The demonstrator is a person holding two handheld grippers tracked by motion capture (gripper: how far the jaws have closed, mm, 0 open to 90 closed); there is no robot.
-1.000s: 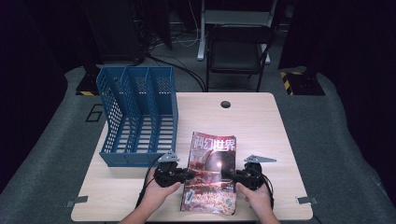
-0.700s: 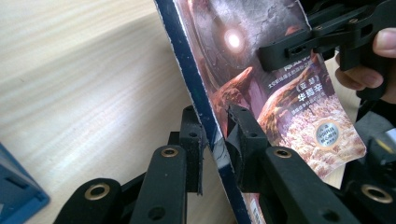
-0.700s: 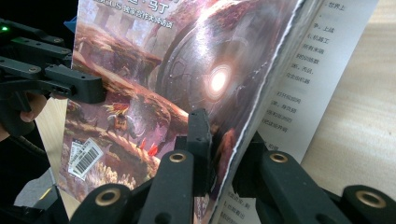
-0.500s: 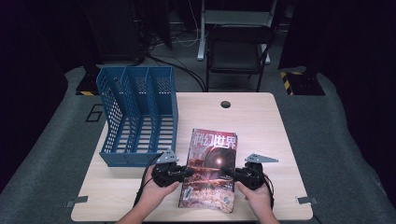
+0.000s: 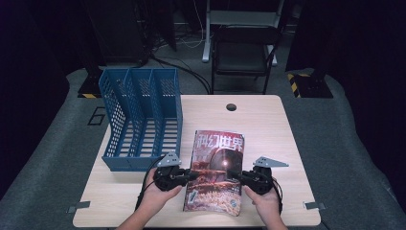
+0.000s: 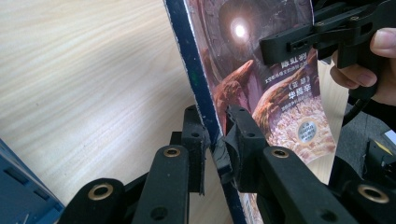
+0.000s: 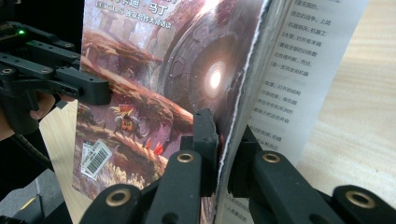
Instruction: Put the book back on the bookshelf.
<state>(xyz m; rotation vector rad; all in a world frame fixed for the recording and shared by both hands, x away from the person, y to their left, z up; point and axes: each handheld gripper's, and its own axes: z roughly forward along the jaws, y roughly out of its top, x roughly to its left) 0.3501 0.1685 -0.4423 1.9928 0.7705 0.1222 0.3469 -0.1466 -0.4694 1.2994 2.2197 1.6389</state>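
While the left claw (image 5: 190, 175) clamps the magazine's (image 5: 218, 163) spine edge, the right claw (image 5: 238, 175) has just closed on its open edge; the blue file rack (image 5: 139, 120) stands to the left.

The magazine (image 5: 216, 170) lies on the table (image 5: 268, 124) near its front edge, just right of the file rack (image 5: 141, 120) (which stands at the table's left). The left tongs (image 5: 191, 175) sit at the magazine's left edge, the right tongs (image 5: 238, 175) at its right edge.
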